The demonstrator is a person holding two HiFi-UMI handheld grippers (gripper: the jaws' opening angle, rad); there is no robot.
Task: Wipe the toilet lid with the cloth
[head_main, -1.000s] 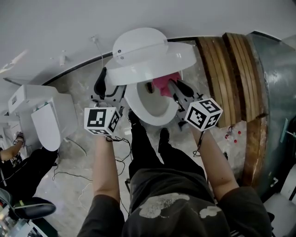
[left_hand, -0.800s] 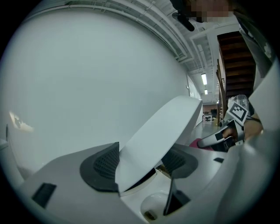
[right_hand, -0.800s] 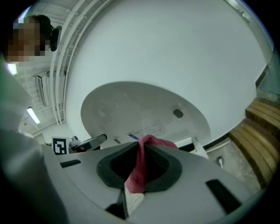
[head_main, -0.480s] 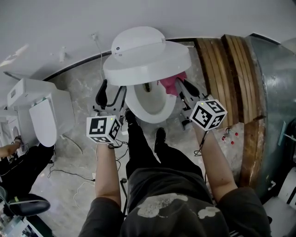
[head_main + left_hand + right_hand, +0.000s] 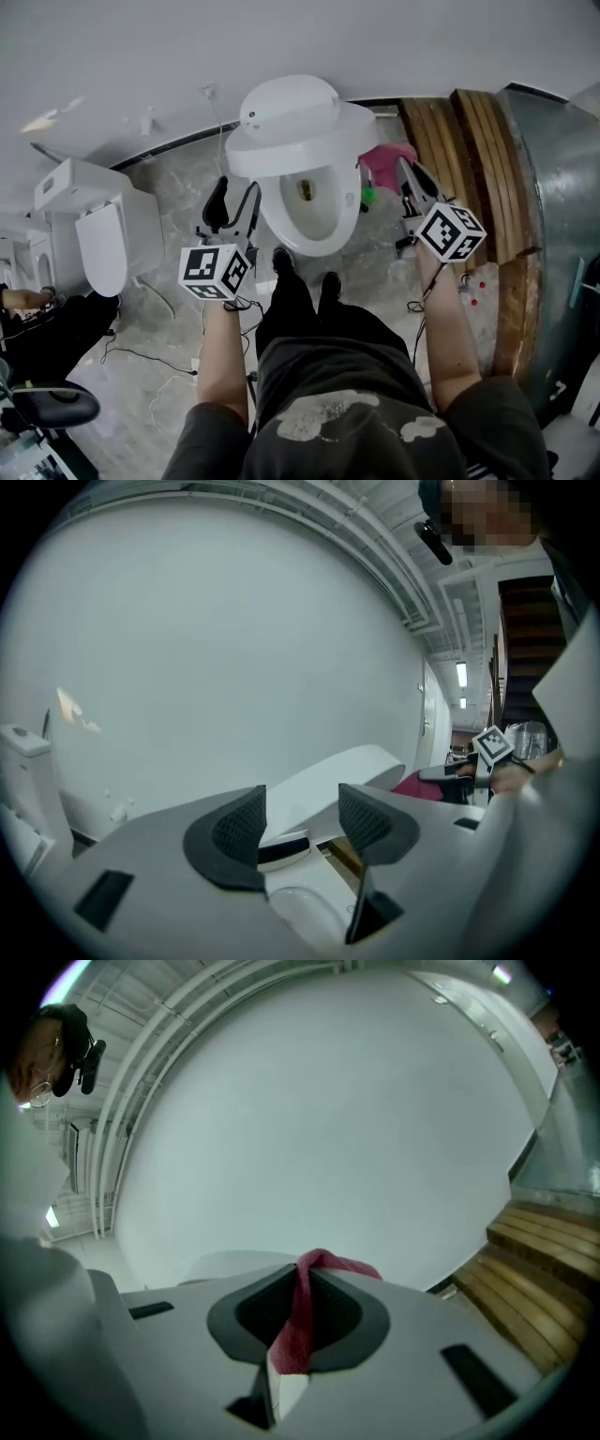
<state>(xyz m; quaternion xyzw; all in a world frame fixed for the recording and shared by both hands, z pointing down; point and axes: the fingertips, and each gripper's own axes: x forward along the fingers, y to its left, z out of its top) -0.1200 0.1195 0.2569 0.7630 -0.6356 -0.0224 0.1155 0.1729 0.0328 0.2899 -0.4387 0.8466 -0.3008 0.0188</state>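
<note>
While the person stands facing the toilet, the right tool is clamped on the pink cloth; its own view shows a fold of the cloth pinched tight between the pads and the rest bunched out past the tips; from above, the cloth sits at about two o'clock from the bowl, just beside the right edge of the toilet lid, and whether it touches the lid I cannot tell; the lid stands raised and tilted over the open bowl; the left tool hangs at about nine o'clock from the bowl, apart from it; its jaws have just been closing a little yet stand wide apart with nothing between them, the slanting white lid showing beyond the left tool; a second toilet stands well off at nine o'clock on the marbled floor; wooden boards lie at three o'clock.
</note>
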